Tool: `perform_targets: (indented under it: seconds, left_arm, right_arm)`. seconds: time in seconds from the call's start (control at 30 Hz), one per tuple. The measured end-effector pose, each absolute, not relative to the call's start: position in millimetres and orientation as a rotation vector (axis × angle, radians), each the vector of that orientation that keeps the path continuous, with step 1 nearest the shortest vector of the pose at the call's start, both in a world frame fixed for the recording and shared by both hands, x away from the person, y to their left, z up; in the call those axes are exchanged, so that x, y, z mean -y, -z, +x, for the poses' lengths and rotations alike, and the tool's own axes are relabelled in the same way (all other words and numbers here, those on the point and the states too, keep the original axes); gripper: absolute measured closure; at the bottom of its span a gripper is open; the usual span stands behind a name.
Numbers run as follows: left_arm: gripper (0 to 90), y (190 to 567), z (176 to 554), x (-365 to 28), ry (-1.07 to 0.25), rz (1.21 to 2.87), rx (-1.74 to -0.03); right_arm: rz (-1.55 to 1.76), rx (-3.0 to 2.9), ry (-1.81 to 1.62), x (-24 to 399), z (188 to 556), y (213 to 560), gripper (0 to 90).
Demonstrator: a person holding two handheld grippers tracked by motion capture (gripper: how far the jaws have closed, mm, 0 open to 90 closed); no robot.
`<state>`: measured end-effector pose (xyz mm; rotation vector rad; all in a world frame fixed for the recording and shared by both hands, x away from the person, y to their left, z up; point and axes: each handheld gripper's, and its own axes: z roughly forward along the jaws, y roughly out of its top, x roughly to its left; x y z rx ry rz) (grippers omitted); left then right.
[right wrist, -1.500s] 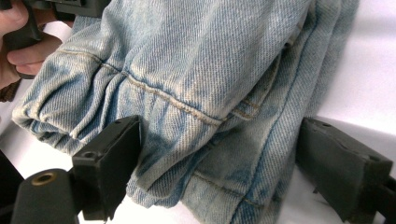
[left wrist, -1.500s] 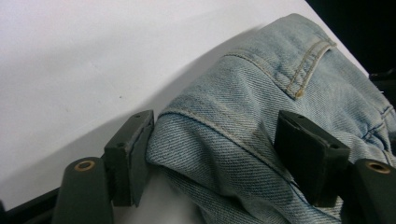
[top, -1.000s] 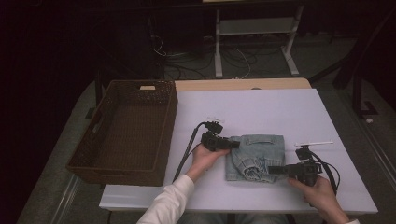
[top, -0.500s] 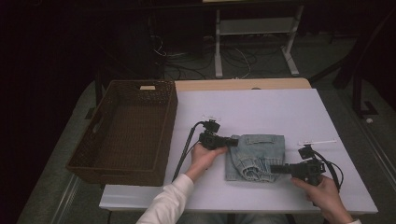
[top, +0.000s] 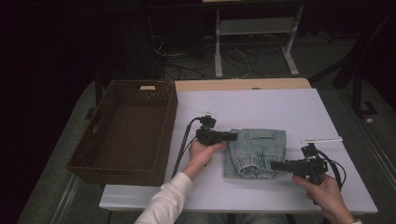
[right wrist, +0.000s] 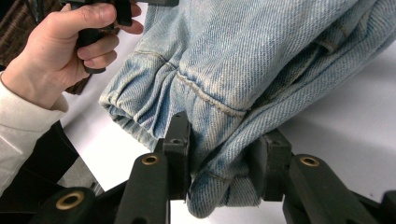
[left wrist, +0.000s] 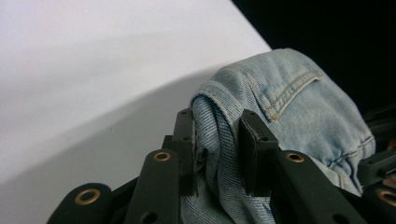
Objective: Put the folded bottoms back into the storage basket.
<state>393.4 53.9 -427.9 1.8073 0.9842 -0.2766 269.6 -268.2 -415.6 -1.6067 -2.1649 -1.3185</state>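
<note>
A folded pair of light-blue jeans (top: pixel 257 147) lies on the white table (top: pixel 261 105) in front of the person. My left gripper (top: pixel 232 136) points right at the jeans' left edge; its jaws have just been closing, and in the left gripper view they pinch a fold of denim (left wrist: pixel 280 93) at the left gripper (left wrist: pixel 217 149). My right gripper (top: pixel 276 165) points left at the lower right corner. Its jaws have also been closing, and the right gripper (right wrist: pixel 226 158) squeezes a thick bundle of denim (right wrist: pixel 243 51).
A dark brown wicker basket (top: pixel 140 85) stands on the table's left part, close to the left hand (top: pixel 201 154). A thin white stick (top: pixel 322 139) lies right of the jeans. A wooden strip (top: pixel 243 84) runs along the far edge, with cables and a white stand (top: pixel 252 28) beyond.
Both hands have stayed almost where they were at the jeans' edges. The jeans lie in the same spot on the table.
</note>
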Motion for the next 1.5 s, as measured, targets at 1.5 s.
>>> perform_targets:
  seconds: [1.5]
  left_arm:
    - [71.9, 329, 376, -94, 0.144, 1.680, -0.900]
  right_arm:
    - [-1.458, 2.256, 1.544, 238, 266, 350, 65.5]
